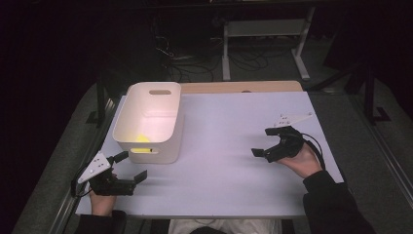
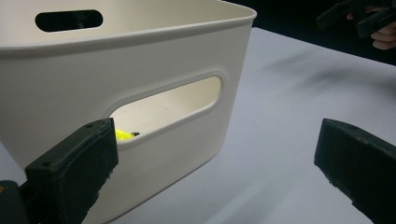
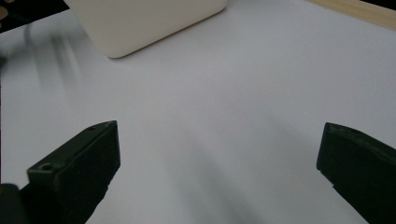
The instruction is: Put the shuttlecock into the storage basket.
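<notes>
Between the wide-open, empty left tongs [image 1: 130, 165] and right tongs [image 1: 263, 142], bare table [image 1: 229, 126]; bin [image 1: 146, 146] beside the left.

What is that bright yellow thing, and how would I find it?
Start at the white table and go to the cream plastic bin on its left side. The yellow object lies on the bin's floor near the front wall and peeks through the handle slot. Nothing else here is brightly coloured.
</notes>
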